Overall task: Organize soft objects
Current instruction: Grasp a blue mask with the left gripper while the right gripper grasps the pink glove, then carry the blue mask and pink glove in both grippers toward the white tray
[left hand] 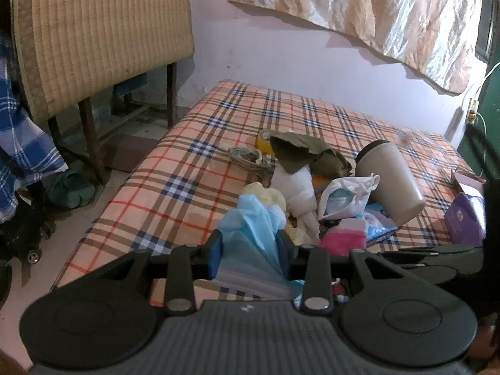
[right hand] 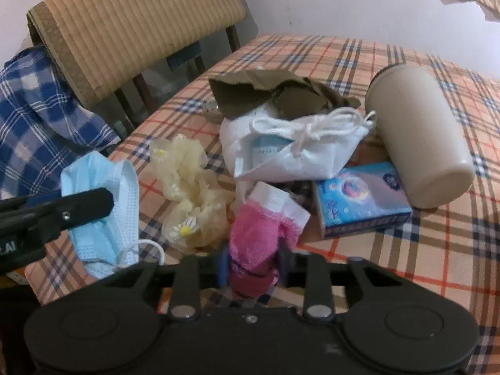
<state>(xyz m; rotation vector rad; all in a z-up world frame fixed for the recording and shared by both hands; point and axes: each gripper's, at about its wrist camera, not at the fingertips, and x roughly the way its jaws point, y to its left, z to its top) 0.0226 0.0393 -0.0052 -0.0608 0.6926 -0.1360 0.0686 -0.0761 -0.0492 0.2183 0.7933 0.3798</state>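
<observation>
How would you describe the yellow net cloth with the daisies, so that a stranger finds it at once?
Look at the checked mattress and the heap of things on it. At the heap's left side, between the blue face mask and the pink cloth, lies the yellow net cloth. Only it is see-through and carries small daisies.

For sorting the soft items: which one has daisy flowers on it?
The pale yellow mesh cloth, lying between the blue face mask and the pink cloth.
</observation>
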